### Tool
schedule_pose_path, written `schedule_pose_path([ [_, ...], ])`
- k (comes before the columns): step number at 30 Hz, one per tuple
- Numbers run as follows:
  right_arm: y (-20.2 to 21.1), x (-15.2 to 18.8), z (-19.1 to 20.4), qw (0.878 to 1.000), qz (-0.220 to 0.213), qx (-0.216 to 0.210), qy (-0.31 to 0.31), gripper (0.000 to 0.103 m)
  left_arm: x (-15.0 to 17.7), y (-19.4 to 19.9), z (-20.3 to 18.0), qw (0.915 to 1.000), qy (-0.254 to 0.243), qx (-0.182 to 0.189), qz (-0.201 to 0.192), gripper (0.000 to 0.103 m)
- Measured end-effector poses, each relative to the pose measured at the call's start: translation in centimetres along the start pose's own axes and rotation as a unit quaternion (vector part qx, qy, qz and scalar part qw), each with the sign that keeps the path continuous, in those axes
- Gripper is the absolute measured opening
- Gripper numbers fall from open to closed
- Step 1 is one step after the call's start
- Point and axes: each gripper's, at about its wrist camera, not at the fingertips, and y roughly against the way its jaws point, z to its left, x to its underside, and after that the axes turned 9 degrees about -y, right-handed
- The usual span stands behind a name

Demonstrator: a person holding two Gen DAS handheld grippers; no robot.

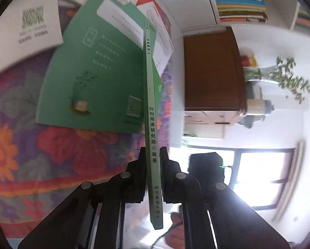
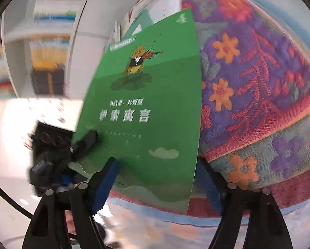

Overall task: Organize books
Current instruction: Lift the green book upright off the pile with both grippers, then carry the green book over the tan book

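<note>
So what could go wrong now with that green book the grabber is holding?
The left gripper pinches the thin green book only near one end of its spine, so it might swing or slip out. The right gripper stands open, so it would not catch it. The other green book and loose books lie untidily on the flowery cloth, so a swinging book might knock them.

2 green books point(image 1: 96, 72), 2 grippers point(image 1: 152, 176)

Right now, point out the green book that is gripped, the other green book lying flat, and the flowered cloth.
Gripped green book point(image 1: 151, 124): left wrist view, on its spine.
Flat green book point(image 1: 96, 78): left wrist view, middle of its back cover.
Flowered cloth point(image 2: 258, 83): right wrist view, bare patch right of the book.
</note>
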Motion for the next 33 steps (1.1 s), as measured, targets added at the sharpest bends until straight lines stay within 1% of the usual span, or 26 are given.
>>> schedule_pose_path([
  [1, 0.1, -0.1, -0.7, 1.0, 0.001, -0.02, -0.017, 0.077, -0.2, -0.1, 0.2, 0.9998, 0.011, 0.018, 0.001, 0.007],
  [4, 0.8, -0.8, -2.1, 0.995, -0.008, -0.076, -0.057, 0.074, -0.2, 0.1, 0.3, 0.9996, 0.016, 0.025, 0.002, 0.007],
  [5, 0.9, -0.9, -2.2, 0.994, -0.013, -0.085, -0.062, 0.065, -0.3, 0.0, 0.2, 0.9996, 0.015, 0.024, 0.004, 0.007],
  [6, 1.0, -1.1, -2.2, 0.993, -0.015, -0.096, -0.064, 0.049, -0.2, 0.0, 0.3, 0.9996, 0.016, 0.024, 0.007, 0.007],
  [7, 1.0, -1.1, -2.1, 0.993, -0.015, -0.097, -0.063, 0.044, -0.2, 0.0, 0.2, 0.9998, 0.015, 0.015, 0.005, 0.007],
  [9, 1.1, -0.7, -1.1, 0.996, -0.03, -0.073, -0.037, 0.038, -0.2, 0.1, 0.0, 0.9999, 0.008, -0.008, 0.007, 0.007],
  [10, 1.1, -0.5, -0.3, 0.997, -0.037, -0.057, -0.021, 0.036, -0.2, 0.1, -0.3, 0.9992, -0.006, -0.039, 0.011, 0.007],
  [12, 0.9, 0.2, 2.6, 0.998, -0.055, 0.003, 0.041, 0.032, 0.1, -0.1, -1.2, 0.9932, -0.048, -0.104, 0.017, 0.012],
  [13, 0.9, 0.6, 3.9, 0.994, -0.063, 0.038, 0.08, 0.032, 0.3, -0.2, -1.6, 0.9906, -0.061, -0.12, 0.02, 0.012],
  [14, 0.5, 1.6, 6.0, 0.984, -0.072, 0.087, 0.137, 0.032, 0.6, -0.2, -2.1, 0.9871, -0.078, -0.138, 0.021, 0.013],
  [15, -0.2, 3.1, 8.5, 0.961, -0.09, 0.151, 0.214, 0.032, 0.7, 0.0, -2.4, 0.985, -0.088, -0.148, 0.018, 0.014],
  [16, -0.8, 4.2, 10.1, 0.938, -0.103, 0.193, 0.268, 0.032, 0.9, 0.2, -2.8, 0.9808, -0.102, -0.165, 0.014, 0.017],
  [17, -1.6, 5.4, 11.5, 0.914, -0.11, 0.228, 0.316, 0.032, 1.1, 0.5, -3.2, 0.9764, -0.115, -0.182, 0.009, 0.019],
  [18, -2.4, 6.3, 12.5, 0.9, -0.113, 0.245, 0.343, 0.032, 1.2, 0.7, -3.5, 0.9736, -0.124, -0.192, 0.004, 0.019],
  [20, -2.9, 6.7, 12.8, 0.903, -0.109, 0.24, 0.34, 0.031, 1.7, 1.4, -4.1, 0.9659, -0.146, -0.214, -0.003, 0.019],
  [21, -3.2, 6.7, 12.9, 0.905, -0.106, 0.237, 0.337, 0.031, 2.0, 1.6, -4.6, 0.9595, -0.162, -0.231, -0.005, 0.019],
  [22, -3.8, 7.3, 13.3, 0.901, -0.104, 0.242, 0.344, 0.031, 2.5, 1.7, -5.3, 0.9503, -0.182, -0.252, -0.005, 0.02],
  [23, -4.3, 7.7, 13.8, 0.894, -0.105, 0.251, 0.357, 0.031, 3.1, 1.8, -6.1, 0.9357, -0.212, -0.282, -0.006, 0.021],
  [24, -5.2, 8.9, 14.7, 0.877, -0.108, 0.268, 0.385, 0.031, 3.7, 1.9, -6.7, 0.9217, -0.239, -0.305, -0.008, 0.022],
  [25, -6.0, 9.7, 15.6, 0.865, -0.109, 0.278, 0.403, 0.031, 4.2, 2.3, -7.0, 0.9082, -0.264, -0.324, -0.009, 0.022],
  [26, -6.5, 10.6, 15.9, 0.855, -0.109, 0.285, 0.42, 0.031, 4.7, 2.8, -7.2, 0.9027, -0.275, -0.331, -0.011, 0.022],
  [27, -6.8, 11.3, 16.1, 0.85, -0.108, 0.285, 0.43, 0.031, 4.9, 3.8, -7.0, 0.9059, -0.27, -0.326, -0.014, 0.022],
  [29, -7.3, 11.7, 17.0, 0.852, -0.106, 0.276, 0.433, 0.031, 5.1, 6.2, -6.4, 0.9192, -0.252, -0.301, -0.024, 0.022],
  [30, -7.5, 12.2, 17.9, 0.852, -0.107, 0.268, 0.437, 0.031, 5.3, 7.5, -6.4, 0.9225, -0.248, -0.294, -0.033, 0.022],
  [31, -7.7, 12.8, 18.6, 0.85, -0.109, 0.265, 0.442, 0.031, 5.3, 8.9, -6.4, 0.9218, -0.249, -0.294, -0.042, 0.022],
  [33, -8.6, 14.0, 20.8, 0.842, -0.114, 0.259, 0.46, 0.031, 5.7, 11.3, -7.0, 0.915, -0.257, -0.304, -0.063, 0.022],
])
